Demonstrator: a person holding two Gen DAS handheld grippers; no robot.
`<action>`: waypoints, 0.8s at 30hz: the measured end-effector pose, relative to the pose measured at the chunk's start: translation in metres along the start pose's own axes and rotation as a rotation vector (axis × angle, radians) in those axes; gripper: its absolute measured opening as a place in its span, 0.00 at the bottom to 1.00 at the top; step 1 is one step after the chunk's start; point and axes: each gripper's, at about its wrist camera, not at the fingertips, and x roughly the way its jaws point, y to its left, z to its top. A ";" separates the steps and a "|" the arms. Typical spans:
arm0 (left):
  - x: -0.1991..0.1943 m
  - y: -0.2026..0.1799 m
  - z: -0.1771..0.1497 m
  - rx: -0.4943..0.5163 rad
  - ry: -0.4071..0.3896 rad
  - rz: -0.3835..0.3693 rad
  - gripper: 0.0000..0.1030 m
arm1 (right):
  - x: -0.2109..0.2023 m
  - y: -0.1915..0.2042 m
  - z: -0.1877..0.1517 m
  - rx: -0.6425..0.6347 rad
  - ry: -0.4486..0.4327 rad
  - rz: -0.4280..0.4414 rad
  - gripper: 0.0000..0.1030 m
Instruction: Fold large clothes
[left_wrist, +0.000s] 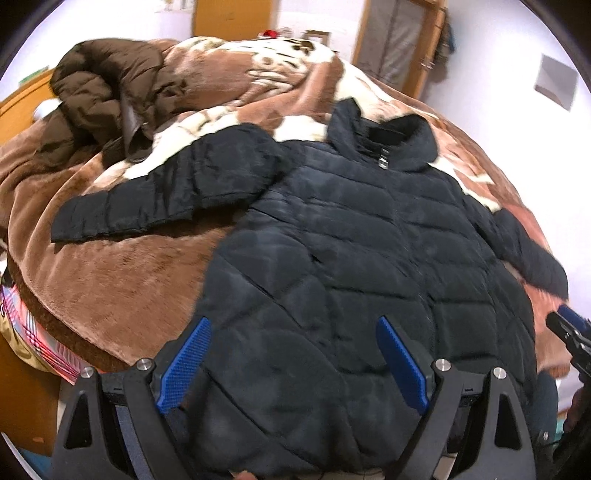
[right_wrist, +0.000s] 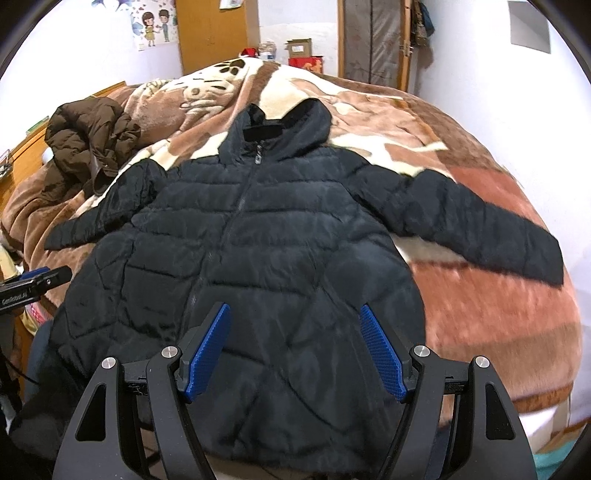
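A dark navy quilted puffer jacket lies flat, front up and zipped, on the bed with both sleeves spread out; it also shows in the right wrist view. My left gripper is open and empty above the jacket's lower left hem. My right gripper is open and empty above the lower middle of the jacket. The right gripper's tip shows at the left wrist view's right edge, and the left gripper shows at the right wrist view's left edge.
A brown and cream plush blanket covers the bed. A crumpled brown puffer coat lies at the far left of the bed. A wooden wardrobe and boxes stand beyond the bed.
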 end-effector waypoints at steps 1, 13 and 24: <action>0.004 0.008 0.005 -0.017 -0.003 0.002 0.89 | 0.004 0.002 0.005 -0.004 0.001 0.005 0.70; 0.069 0.128 0.056 -0.259 -0.001 0.094 0.89 | 0.078 0.018 0.055 -0.034 0.075 0.050 0.70; 0.138 0.225 0.062 -0.522 0.017 0.140 0.85 | 0.137 0.020 0.073 -0.030 0.153 0.092 0.70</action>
